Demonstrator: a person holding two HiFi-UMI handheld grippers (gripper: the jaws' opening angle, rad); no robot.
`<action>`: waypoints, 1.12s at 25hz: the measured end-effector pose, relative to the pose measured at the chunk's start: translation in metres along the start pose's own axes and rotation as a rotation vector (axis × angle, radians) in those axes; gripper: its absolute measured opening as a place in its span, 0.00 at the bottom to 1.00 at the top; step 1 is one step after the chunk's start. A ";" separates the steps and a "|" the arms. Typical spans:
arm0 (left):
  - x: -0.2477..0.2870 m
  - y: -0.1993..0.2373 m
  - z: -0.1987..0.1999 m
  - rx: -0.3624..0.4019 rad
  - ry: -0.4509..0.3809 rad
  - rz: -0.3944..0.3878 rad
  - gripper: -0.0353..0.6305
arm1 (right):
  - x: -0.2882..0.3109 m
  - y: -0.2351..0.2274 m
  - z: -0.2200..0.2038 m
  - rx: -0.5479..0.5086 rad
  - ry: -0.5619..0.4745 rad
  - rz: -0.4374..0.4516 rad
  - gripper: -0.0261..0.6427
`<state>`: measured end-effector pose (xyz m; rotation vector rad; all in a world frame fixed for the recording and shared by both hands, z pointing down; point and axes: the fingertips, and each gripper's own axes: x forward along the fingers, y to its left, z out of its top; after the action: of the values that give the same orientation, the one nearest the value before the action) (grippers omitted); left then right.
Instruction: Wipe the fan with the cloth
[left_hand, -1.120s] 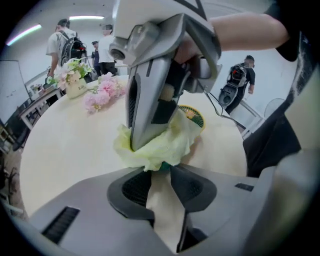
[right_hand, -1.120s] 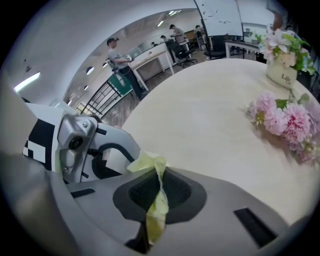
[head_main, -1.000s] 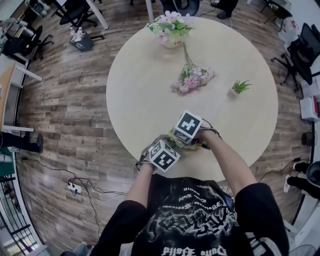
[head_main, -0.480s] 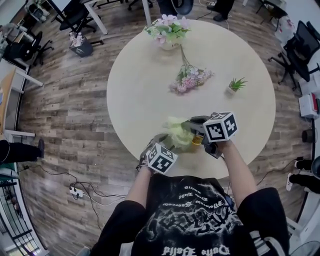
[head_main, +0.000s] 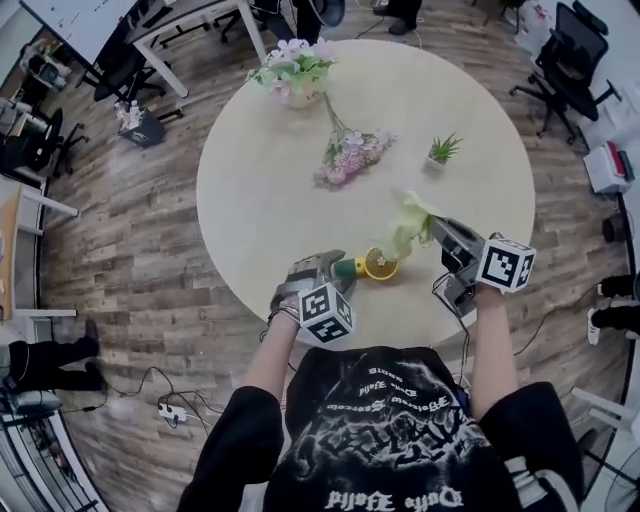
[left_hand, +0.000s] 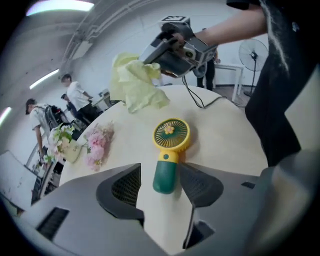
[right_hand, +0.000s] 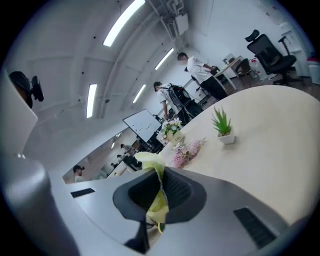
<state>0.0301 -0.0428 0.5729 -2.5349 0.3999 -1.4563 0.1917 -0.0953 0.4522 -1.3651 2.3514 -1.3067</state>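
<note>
A small hand fan with a yellow head and a green handle lies flat on the round table near its front edge. My left gripper points down at it, jaws opening, the handle between the pads with a gap on each side. In the head view the left gripper is just left of the fan. My right gripper is raised to the fan's right, shut on a pale yellow cloth. The cloth sticks out above the closed right gripper.
A vase of flowers stands at the table's far edge, a pink flower spray lies mid-table, and a small potted plant is right of it. Office chairs and desks ring the table; people stand far behind.
My right gripper swung right and up with the cloth, away from the fan. The fan now lies on the table, and the left gripper's jaws have spread around its handle.
</note>
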 end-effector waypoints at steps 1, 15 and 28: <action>0.004 -0.006 -0.001 0.051 0.019 -0.027 0.44 | -0.009 -0.008 0.001 0.019 -0.026 -0.030 0.07; 0.025 -0.022 -0.003 -0.017 0.096 -0.274 0.32 | -0.054 -0.027 -0.028 0.106 -0.122 -0.135 0.07; 0.009 -0.023 0.024 -1.326 -0.218 -0.696 0.32 | -0.053 -0.034 -0.008 0.101 -0.177 -0.131 0.07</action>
<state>0.0581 -0.0230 0.5751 -4.1827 0.6202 -1.2039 0.2410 -0.0576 0.4659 -1.5568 2.0841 -1.2603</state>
